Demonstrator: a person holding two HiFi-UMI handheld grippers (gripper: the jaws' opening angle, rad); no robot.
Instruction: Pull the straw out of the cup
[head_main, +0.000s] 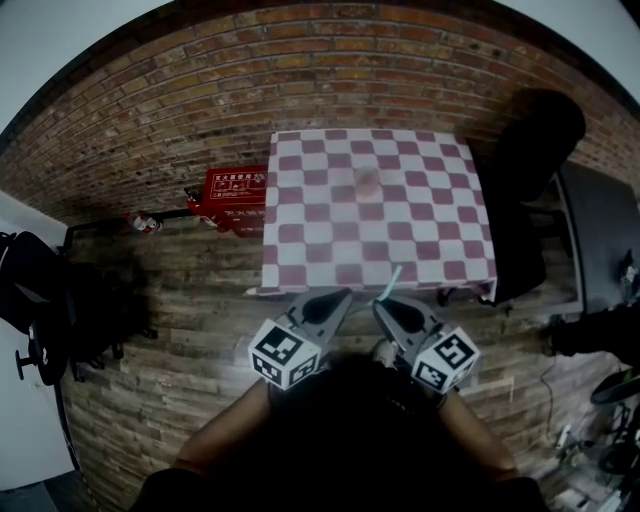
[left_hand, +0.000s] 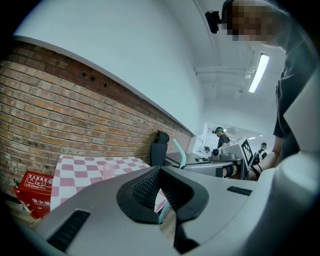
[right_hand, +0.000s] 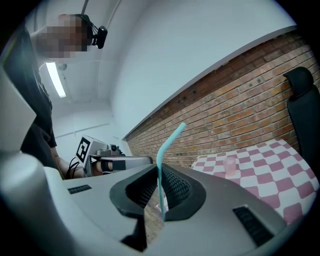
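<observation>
I have both grippers hanging just off the near edge of the table (head_main: 420, 232), over the plank floor and side by side. My right gripper (head_main: 386, 304) is clenched on the straw (head_main: 390, 281). In the right gripper view the teal stem stands upright between the two ribbed pads, which press on it from either side, and its bent top leans over towards the table. The straw is out of the cup (head_main: 367, 181) and well apart from it. The cup stands upright on the table's checked cloth, past the middle towards the far edge; it is pale pink and see-through, and I cannot tell whether anything is inside it. My left gripper (head_main: 339, 296) sits just left of the right one with its jaws drawn together at the tips and nothing between them. In the left gripper view I see only the cloth and a sliver of the straw through the narrow wedge behind the tips. A red box (head_main: 232, 190) lies beside the table's left edge, and a black chair (head_main: 530, 150) stands at its right edge.
</observation>
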